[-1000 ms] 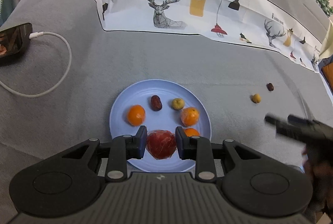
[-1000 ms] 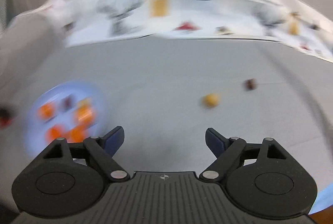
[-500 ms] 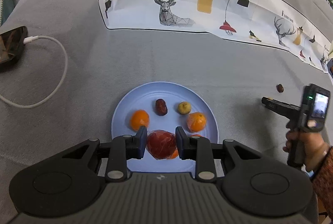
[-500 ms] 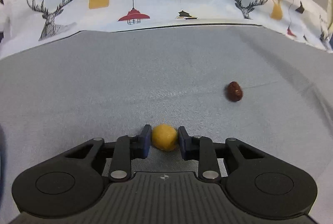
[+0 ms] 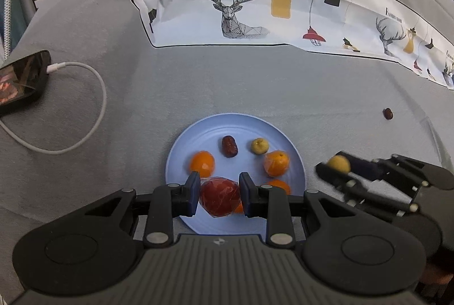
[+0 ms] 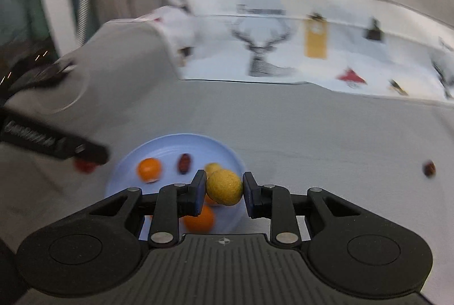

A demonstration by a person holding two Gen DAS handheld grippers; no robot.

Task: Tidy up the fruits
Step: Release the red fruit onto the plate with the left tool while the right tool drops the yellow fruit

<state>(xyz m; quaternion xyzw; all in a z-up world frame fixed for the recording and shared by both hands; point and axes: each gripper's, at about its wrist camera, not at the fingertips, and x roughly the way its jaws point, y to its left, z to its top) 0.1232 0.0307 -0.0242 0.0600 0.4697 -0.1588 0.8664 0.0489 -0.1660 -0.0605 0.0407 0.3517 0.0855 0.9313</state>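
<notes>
- The left gripper (image 5: 218,198) sits at the lower centre of the left wrist view. Its jaws are closed on a red fruit in clear wrap (image 5: 220,200), and the pads press it from both sides.
- This red fruit is over the near part of the light blue plate (image 5: 198,224); I cannot tell if it touches the plate.
- On the plate lie an orange (image 5: 202,163) at the left, a dark red date (image 5: 229,146) in the middle and a small yellow-green fruit (image 5: 259,146) to its right.
- A wrapped orange (image 5: 276,163) lies at the right side of the plate, and another orange (image 5: 279,185) is partly hidden behind the right finger of the left gripper.
- The right gripper (image 6: 224,190) is in the lower centre of the right wrist view. Its jaws are closed on a round yellow fruit (image 6: 224,187), which is off the cloth and in front of the plate's right part.
- In the left wrist view this same gripper (image 5: 336,167) appears at the lower right of the frame, just beside the plate's right edge, with the yellow fruit between its fingers.
- A second dark date (image 5: 388,114) lies alone on the grey cloth (image 5: 283,83), at the right of the frame, well apart from the plate.
- A phone (image 5: 21,81) with a white cable (image 5: 93,120) lies at the left edge of the frame.
- A white printed cloth with deer and lamps (image 5: 269,7) fills the upper part.
</notes>
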